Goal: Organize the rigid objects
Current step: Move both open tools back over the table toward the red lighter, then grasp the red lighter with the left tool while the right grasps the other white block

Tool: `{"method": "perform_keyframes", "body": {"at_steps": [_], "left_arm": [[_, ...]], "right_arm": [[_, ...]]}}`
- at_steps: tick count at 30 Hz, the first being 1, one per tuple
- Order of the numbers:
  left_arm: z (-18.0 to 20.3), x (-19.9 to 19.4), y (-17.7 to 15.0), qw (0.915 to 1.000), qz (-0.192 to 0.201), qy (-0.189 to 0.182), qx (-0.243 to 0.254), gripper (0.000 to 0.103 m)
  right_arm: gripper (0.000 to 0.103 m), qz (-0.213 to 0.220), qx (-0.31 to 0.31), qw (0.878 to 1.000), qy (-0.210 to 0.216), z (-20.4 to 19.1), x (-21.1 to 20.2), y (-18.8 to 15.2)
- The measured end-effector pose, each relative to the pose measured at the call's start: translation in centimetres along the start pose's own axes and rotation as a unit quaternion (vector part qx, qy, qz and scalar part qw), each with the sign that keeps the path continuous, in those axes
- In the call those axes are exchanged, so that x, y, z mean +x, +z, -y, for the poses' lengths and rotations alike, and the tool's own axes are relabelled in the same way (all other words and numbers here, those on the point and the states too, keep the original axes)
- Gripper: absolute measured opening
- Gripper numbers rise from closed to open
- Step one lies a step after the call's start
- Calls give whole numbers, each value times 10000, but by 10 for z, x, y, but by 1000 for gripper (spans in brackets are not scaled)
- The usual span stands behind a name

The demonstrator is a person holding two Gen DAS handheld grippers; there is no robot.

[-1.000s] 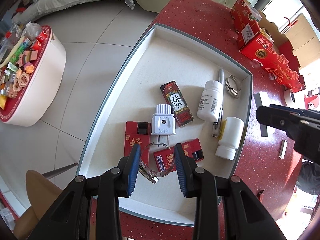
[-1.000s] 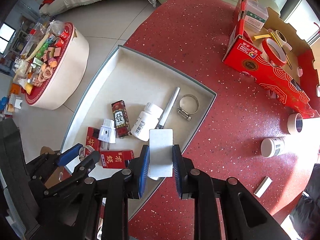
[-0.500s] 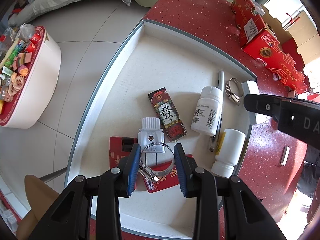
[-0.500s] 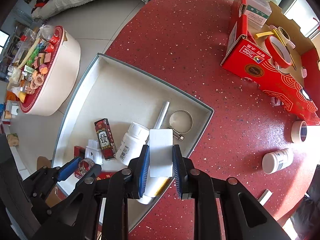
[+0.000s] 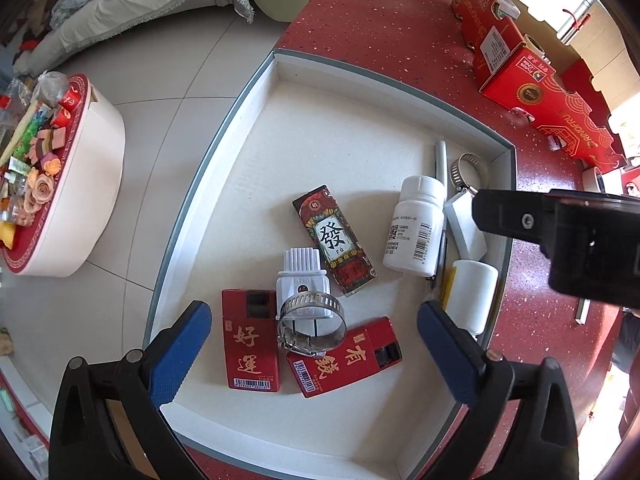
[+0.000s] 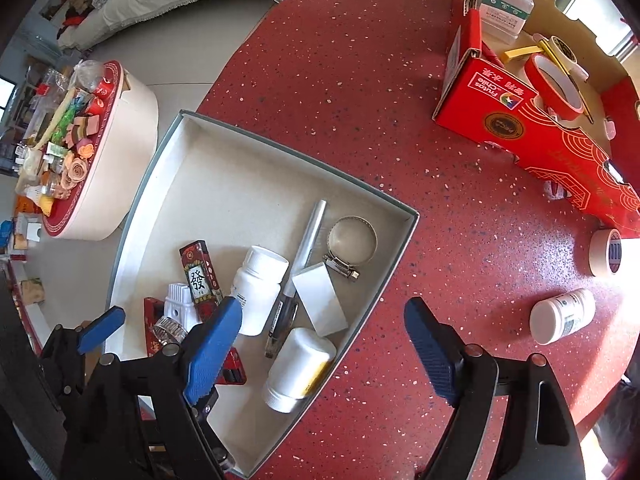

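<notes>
A shallow white tray [image 5: 360, 80] [image 6: 280, 148] on the red table holds several small items. My left gripper [image 5: 316, 354] hangs over its near end, jaws opening wide. Between them a metal hose clamp [image 5: 312, 320] lies free on a white plug [image 5: 302, 276] and two red boxes [image 5: 250, 344]. My right gripper [image 6: 322, 340] is over the tray's right edge, jaws opening. A white flat block [image 6: 320, 298] [image 5: 464, 226] lies loose in the tray against a silver pen [image 6: 308, 236], beside a white bottle [image 6: 258, 290] and a second clamp [image 6: 352, 242].
Another white bottle [image 6: 298, 368] lies in the tray's corner. On the table to the right are a small white jar [image 6: 562, 314], a tape roll [image 6: 606, 252] and a red cardboard box [image 6: 520, 120] with tape rolls. A round side table [image 5: 56, 184] stands on the floor at left.
Both grippers have opened. The left one let go of the hose clamp, which now lies on the plug. The right one let go of the white block, which now rests in the tray.
</notes>
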State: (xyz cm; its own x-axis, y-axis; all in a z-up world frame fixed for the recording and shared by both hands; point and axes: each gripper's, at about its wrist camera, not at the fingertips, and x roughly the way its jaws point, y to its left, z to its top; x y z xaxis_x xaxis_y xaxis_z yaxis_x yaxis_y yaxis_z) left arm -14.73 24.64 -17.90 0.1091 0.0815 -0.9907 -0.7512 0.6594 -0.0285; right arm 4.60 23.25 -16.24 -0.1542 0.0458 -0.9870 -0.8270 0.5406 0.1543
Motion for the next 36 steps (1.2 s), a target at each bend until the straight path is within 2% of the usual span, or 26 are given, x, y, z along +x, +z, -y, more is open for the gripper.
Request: {"method": "perform_keyframes", "body": {"at_steps": [3,4,5,8,11,15,18,21,23,25,27,29,31,32,36], "left_arm": [[1,-5,-4,9999,40,119,21,103],[2,-7,-7,10000,37,84,32,103],[3,-10,-10,10000,1,28,67,103],[11,-12,-21,9993,-225,-147,253,103],[26,-17,-35,9980,-325,-246,490,103],[58,-25,-55,9930,-427,-439,1009,103],[92,-31,-68,9844,-455,-604,1592,103],[131,-30,-80,9725,-555,-700,2151,103],[158,-26,-87,9646,-658,-776,2433,103],[186,-20,-94,9563,-779,-834,2691,103],[213,-15,-103,9475,-718,-723,3031,103],[239,-13,-116,9306,-506,-568,3579,103],[264,-15,-137,9014,-156,-542,4294,103],[274,-16,-149,8813,28,-561,4692,103],[300,-13,-203,7737,526,-552,6289,103]], "right_arm": [[88,78,214,9997,-13,15,-11,-15],[99,97,326,9994,3,22,-14,-22],[102,143,448,9989,31,29,-19,-30],[102,178,838,9963,108,54,-28,-64],[102,124,1331,9910,-36,91,-34,-109],[102,-114,2285,9731,-258,154,-35,-181],[102,-392,3066,9497,-507,202,-31,-234],[102,-554,3649,9276,-575,235,-30,-276],[102,-616,3748,9232,-590,243,-30,-293],[102,-664,3717,9242,-581,244,-29,-304],[102,-676,3674,9263,-486,243,-28,-310],[102,-660,3636,9280,-473,241,-28,-320],[102,-628,3677,9270,-396,242,-28,-329],[102,-623,3725,9252,-375,245,-29,-332],[102,-715,3999,9129,-396,264,-26,-353]]}}
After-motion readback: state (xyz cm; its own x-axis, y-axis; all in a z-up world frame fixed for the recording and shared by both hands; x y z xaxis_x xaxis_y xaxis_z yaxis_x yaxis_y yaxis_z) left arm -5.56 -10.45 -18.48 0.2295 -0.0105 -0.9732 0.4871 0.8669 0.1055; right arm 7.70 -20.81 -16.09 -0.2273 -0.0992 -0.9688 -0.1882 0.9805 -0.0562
